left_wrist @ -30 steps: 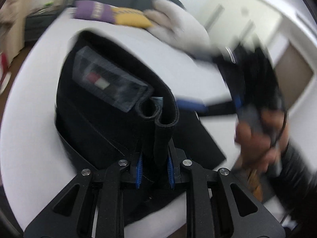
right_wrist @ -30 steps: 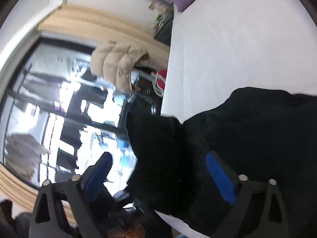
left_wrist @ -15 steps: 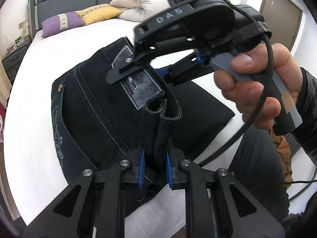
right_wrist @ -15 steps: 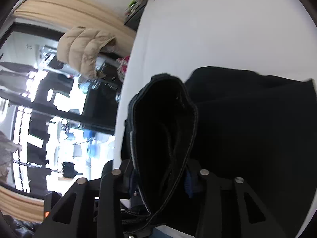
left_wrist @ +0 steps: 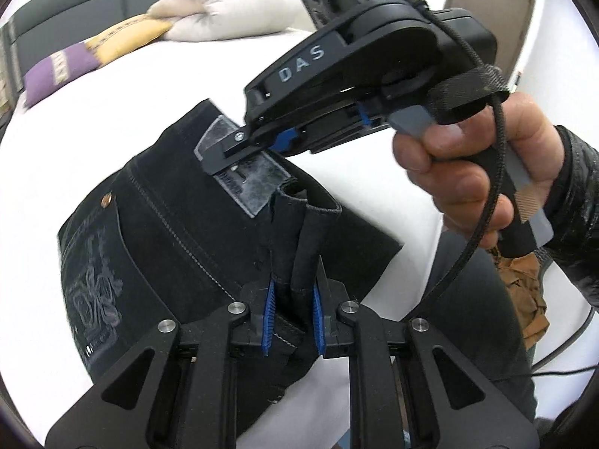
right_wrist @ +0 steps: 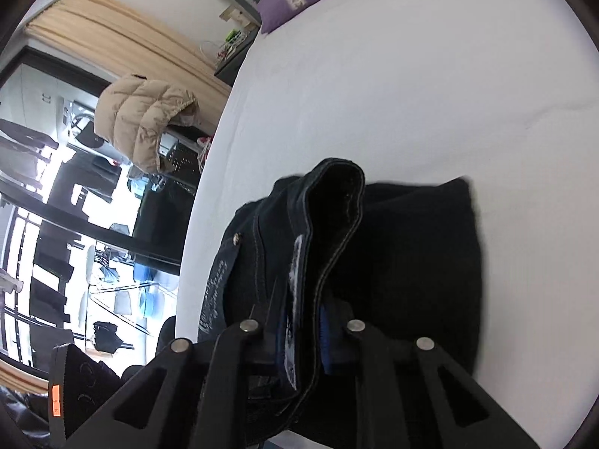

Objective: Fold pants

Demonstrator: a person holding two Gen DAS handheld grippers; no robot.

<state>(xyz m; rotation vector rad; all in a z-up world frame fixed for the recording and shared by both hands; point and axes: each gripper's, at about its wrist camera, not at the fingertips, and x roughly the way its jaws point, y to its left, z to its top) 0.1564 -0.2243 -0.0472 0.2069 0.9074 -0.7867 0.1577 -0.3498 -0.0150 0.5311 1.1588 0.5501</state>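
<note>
The black pants (left_wrist: 176, 239) lie folded on the white bed (left_wrist: 75, 123), with the waistband, a grey leather patch (left_wrist: 243, 183) and a rivet showing. My left gripper (left_wrist: 292, 314) is shut on a raised fold of the waistband. My right gripper (left_wrist: 258, 142), seen from the left wrist view, comes in from the right and pinches the waistband at the patch. In the right wrist view my right gripper (right_wrist: 303, 340) is shut on the waistband of the pants (right_wrist: 411, 262), which stands up between the blue pads.
Purple and yellow pillows (left_wrist: 63, 67) and a rolled white duvet (left_wrist: 224, 3) lie at the head of the bed. A beige puffer jacket (right_wrist: 146, 119) hangs beside the bed near a window. The bed edge is close to me.
My right gripper swung in from the side and shut on the waistband by the patch. My left gripper kept its hold and the waistband is lifted slightly.
</note>
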